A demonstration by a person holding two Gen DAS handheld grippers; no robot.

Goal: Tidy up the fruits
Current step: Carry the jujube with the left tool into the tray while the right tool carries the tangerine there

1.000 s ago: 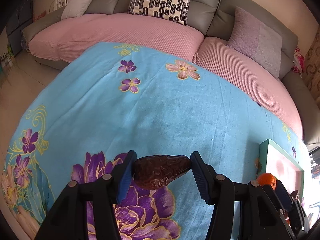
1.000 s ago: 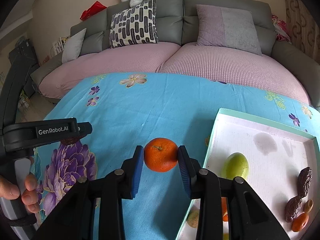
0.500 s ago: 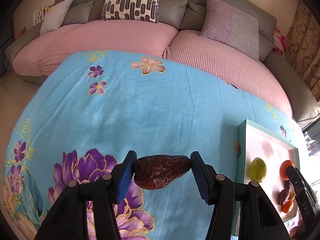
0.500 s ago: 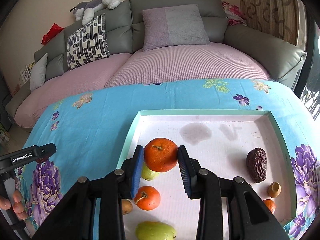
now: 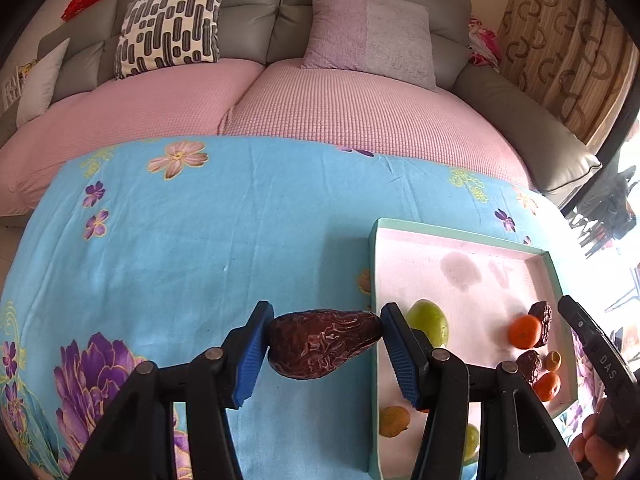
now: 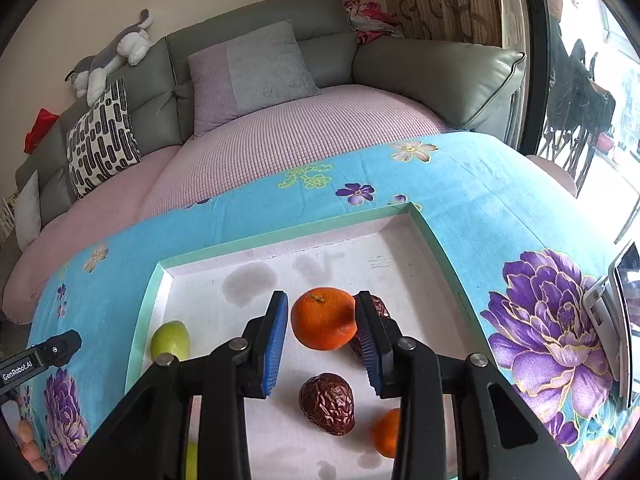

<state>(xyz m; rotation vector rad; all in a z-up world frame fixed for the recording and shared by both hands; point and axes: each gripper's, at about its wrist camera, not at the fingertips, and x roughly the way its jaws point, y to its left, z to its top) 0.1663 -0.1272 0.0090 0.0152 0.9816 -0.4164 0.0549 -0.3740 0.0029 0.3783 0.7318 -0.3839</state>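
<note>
The left gripper [image 5: 324, 344] points forward over the blue flowered cloth [image 5: 240, 240], held level above it, with the mint-rimmed white tray [image 5: 374, 264] just ahead and to its right. Its blue-padded jaws are clamped on a wrinkled dark brown date [image 5: 320, 342], which lies crosswise between the pads, blunt end against the left pad and tapered end against the right one. The date hangs over the cloth beside the tray's left rim, not over the tray floor.

The right gripper [image 6: 322, 332] is tilted down over the tray floor. Its jaws stand a little wider than the round orange mandarin [image 6: 324, 318] between them: the right pad touches or nearly touches the fruit, while a narrow gap shows at the left pad. Whether the mandarin rests on the tray floor cannot be told for sure. Behind the right pad a second dark date [image 6: 378, 308] is partly hidden. Below the jaws, nearer the handle, lies another wrinkled date [image 6: 328, 404], and right of it a smaller orange fruit [image 6: 386, 432] peeks out from behind the finger. To the left of the gripper a pale green fruit [image 6: 170, 340] sits against the tray's left wall.

From the left wrist view, the person's fingers [image 5: 592, 444] grip the right handle at the far right edge. A grey sofa with pink covers [image 6: 280, 136] lies beyond the cloth.
</note>
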